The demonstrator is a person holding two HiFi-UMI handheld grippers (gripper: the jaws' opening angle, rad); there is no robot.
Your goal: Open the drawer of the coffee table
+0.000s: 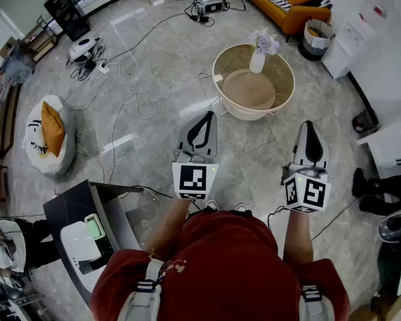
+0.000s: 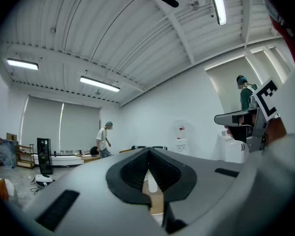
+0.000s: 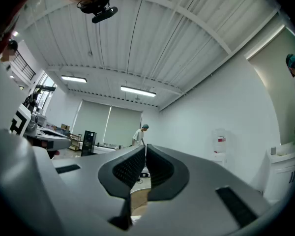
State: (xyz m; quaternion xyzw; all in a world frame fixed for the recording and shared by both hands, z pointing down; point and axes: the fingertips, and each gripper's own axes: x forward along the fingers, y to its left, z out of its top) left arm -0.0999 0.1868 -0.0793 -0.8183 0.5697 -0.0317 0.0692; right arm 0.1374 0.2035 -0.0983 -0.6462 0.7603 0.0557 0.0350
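Coffee table [image 1: 285, 79] is sitting far off, floor [image 1: 254, 142] lying open before its near rim; left gripper [image 1: 206, 118] and right gripper [image 1: 310, 127] are hovering apart (jaws pressed together, holding nothing).

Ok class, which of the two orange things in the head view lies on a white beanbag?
The orange cushion at the left, lying on the beanbag. The other one, the orange sofa, is at the top right, far from the beanbag.

Right claw [image 3: 145, 146] closed, empty, distant person [image 3: 139, 136], water dispenser [image 3: 219, 146] by wall
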